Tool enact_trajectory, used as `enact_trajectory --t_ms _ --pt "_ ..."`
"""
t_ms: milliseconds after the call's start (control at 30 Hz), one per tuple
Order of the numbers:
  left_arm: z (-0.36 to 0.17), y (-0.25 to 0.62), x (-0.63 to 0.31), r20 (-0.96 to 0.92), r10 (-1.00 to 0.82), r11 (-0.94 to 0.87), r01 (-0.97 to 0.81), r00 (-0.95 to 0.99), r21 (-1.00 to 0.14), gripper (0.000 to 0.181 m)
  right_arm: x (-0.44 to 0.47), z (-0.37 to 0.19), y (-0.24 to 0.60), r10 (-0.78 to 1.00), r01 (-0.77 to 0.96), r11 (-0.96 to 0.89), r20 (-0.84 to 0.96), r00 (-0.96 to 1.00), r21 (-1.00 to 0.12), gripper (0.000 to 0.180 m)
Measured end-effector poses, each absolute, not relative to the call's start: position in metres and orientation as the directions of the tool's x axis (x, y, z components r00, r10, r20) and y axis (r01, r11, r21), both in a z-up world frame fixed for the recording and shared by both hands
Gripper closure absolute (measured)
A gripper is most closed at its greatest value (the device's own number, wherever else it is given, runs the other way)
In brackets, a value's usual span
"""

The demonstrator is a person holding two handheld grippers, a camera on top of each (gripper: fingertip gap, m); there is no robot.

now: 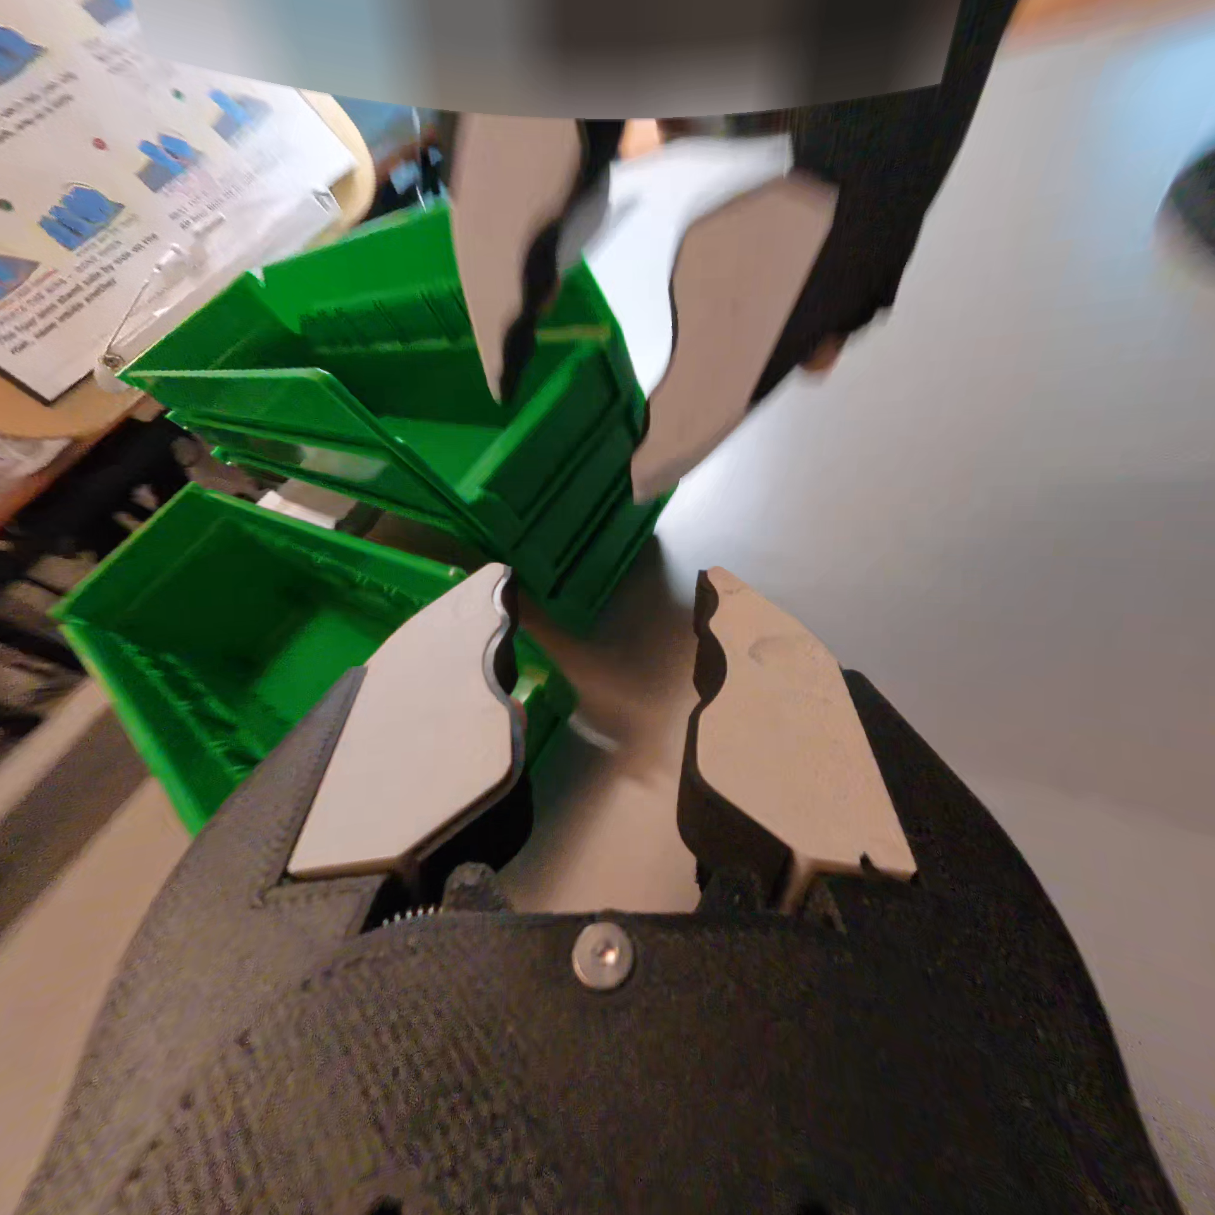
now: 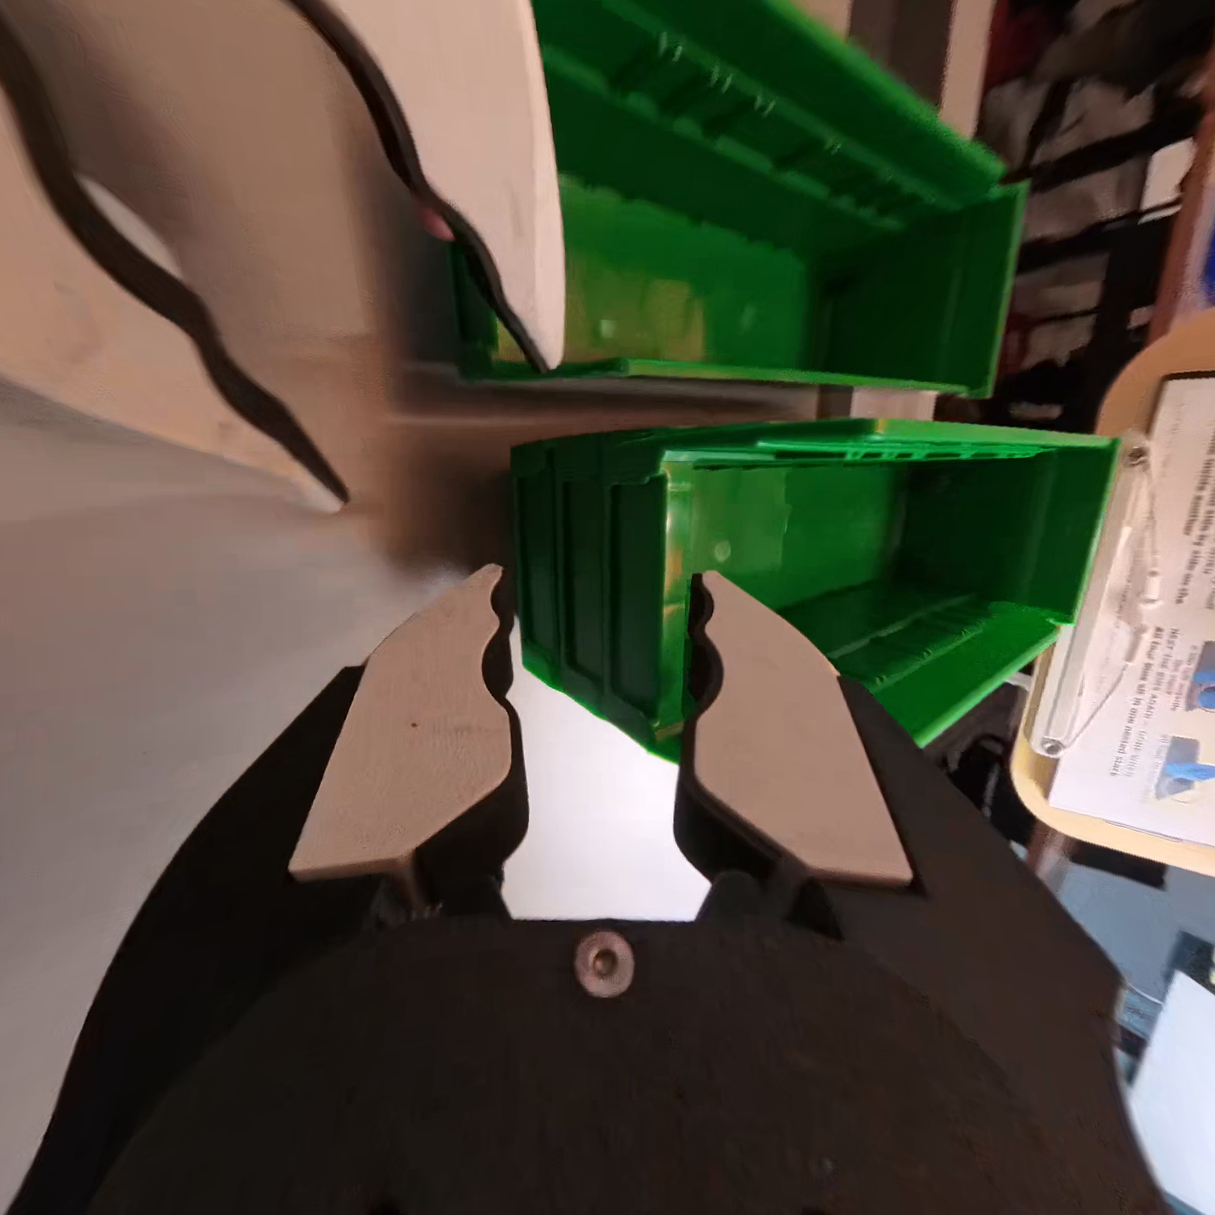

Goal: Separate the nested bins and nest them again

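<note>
- Left gripper agape, straddling single green bin front wall.
- Right gripper agape around nested green bins front wall.
- Instruction sheet beside bins, on grey table.

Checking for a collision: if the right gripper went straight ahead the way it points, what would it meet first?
The right gripper, open, points at the near end wall of the nested stack of green bins. That wall sits between its fingertips, so it would likely meet it first, though depth is unclear.
</note>
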State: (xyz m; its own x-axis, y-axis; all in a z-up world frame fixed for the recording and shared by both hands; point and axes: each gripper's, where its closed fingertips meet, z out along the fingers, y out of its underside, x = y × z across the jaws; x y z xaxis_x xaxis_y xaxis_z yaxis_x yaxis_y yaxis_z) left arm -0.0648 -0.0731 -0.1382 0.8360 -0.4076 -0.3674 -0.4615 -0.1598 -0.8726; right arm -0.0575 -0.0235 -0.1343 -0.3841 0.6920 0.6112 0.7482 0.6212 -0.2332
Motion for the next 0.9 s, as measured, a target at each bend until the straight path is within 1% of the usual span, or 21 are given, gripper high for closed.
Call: enact_trajectory --t_ms 33,67,100,200,267,367,467,633,767,900 --pt "-0.131 -0.073 -0.064 -0.285 -0.4 -0.135 -0.363 0.871 -0.922 0.129 -0.059 -0.14 -0.019 0.689 0.769 0.612 0.603 -0.403 -0.185 0.128" --pt "-0.128 -0.072 -0.066 -0.215 -0.388 -0.123 -0.282 0.896 -0.952 0.129 -0.062 -0.145 -0.014 0.685 0.784 0.601 0.605 -0.405 -0.155 0.127" --pt "-0.128 -0.07 -0.072 -0.159 -0.375 -0.123 -0.219 0.913 -0.968 0.129 -0.064 -0.148 -0.01 0.683 0.792 0.595 0.604 -0.41 -0.136 0.131" --pt "-0.138 -0.066 -0.091 -0.074 -0.323 -0.154 -0.129 0.944 -0.98 0.128 -0.068 -0.154 -0.002 0.708 0.816 0.565 0.578 -0.406 -0.119 0.137" --pt "-0.141 -0.067 -0.095 -0.031 -0.32 -0.174 -0.091 0.947 -0.981 0.126 -0.069 -0.153 0.002 0.707 0.825 0.555 0.582 -0.402 -0.105 0.148" --pt "-0.137 -0.068 -0.093 -0.035 -0.318 -0.162 -0.09 0.947 -0.983 0.127 -0.069 -0.153 0.003 0.724 0.835 0.542 0.559 -0.405 -0.097 0.152" --pt "-0.137 -0.07 -0.09 -0.06 -0.318 -0.157 -0.115 0.946 -0.981 0.127 -0.07 -0.154 0.003 0.731 0.837 0.537 0.553 -0.4 -0.104 0.152" --pt "-0.14 -0.069 -0.09 -0.073 -0.311 -0.164 -0.129 0.948 -0.978 0.129 -0.071 -0.156 0.004 0.719 0.841 0.536 0.564 -0.406 -0.079 0.152" --pt "-0.143 -0.07 -0.092 -0.085 -0.306 -0.17 -0.142 0.948 -0.975 0.129 -0.07 -0.152 0.005 0.723 0.836 0.542 0.555 -0.412 -0.085 0.153" --pt "-0.145 -0.069 -0.095 -0.081 -0.302 -0.179 -0.141 0.95 -0.974 0.13 -0.068 -0.137 0.004 0.743 0.835 0.538 0.533 -0.404 -0.118 0.152"
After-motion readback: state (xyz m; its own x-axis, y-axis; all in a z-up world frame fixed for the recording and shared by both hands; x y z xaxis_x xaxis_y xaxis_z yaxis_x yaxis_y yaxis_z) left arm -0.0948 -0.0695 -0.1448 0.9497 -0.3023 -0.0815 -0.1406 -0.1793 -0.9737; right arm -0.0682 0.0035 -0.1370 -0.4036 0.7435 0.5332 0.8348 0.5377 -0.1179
